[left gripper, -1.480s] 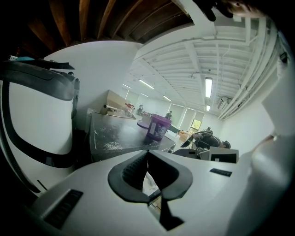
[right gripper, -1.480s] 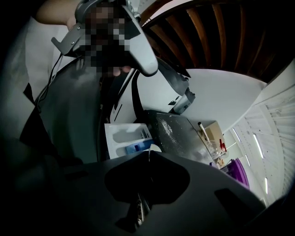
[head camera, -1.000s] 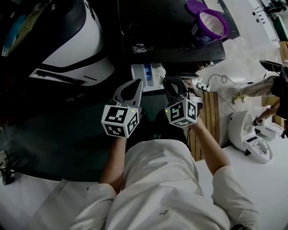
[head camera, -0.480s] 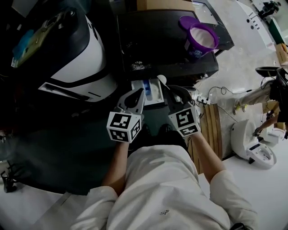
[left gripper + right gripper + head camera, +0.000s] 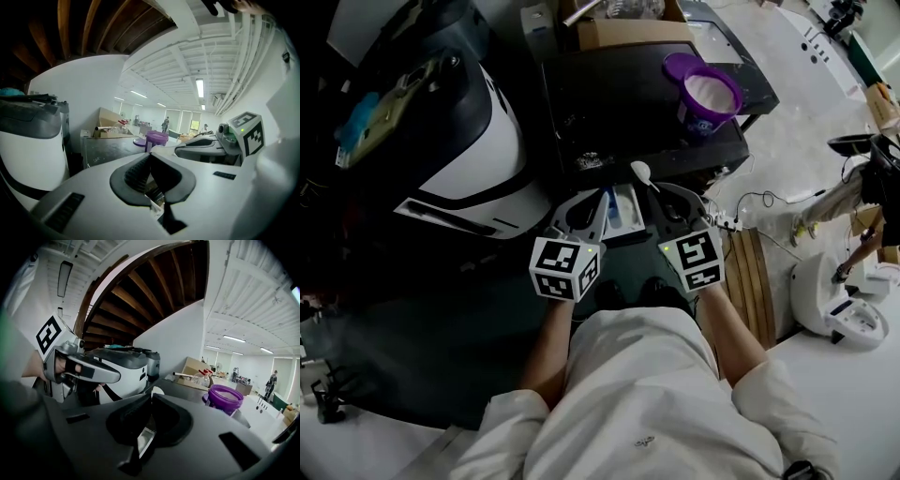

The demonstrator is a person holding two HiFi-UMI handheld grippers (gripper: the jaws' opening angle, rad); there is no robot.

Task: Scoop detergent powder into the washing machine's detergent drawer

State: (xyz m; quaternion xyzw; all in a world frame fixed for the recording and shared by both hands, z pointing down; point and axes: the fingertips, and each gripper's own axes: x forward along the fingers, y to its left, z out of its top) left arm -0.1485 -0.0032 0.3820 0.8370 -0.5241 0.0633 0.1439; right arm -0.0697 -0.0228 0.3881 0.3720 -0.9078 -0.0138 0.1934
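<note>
Both grippers now sit further forward than a moment ago. They flank the open detergent drawer point(image 5: 627, 202), where before they hung short of its front. The spoon point(image 5: 641, 171) has come up with the right gripper point(image 5: 667, 195), and its bowl now shows against the near edge of the black counter point(image 5: 619, 94), just past the drawer's far right corner.

From where I stand, the right gripper's fingers point(image 5: 165, 420) are pressed onto the spoon's flat handle. In the right gripper view the pale bowl point(image 5: 157, 391) pokes out just beyond the tips. The left gripper point(image 5: 579, 208) hovers at the drawer's left side with its fingers point(image 5: 133, 176) closed tip to tip on nothing. Through the loop behind the tips I see only bits of the drawer below.

The purple tub point(image 5: 701, 114) stands open on the counter towards its far right corner, with white powder inside. It is well apart from the spoon.

I cannot tell from here whether the spoon's bowl carries any powder. My guess is that it is lined up over the drawer rather than heading for the tub, since the bowl sits so near the drawer. If it is loaded, the next move is a short tilt into the white compartment beside the blue insert point(image 5: 608, 202). If it is empty, it still has to cross the counter to the tub.
</note>
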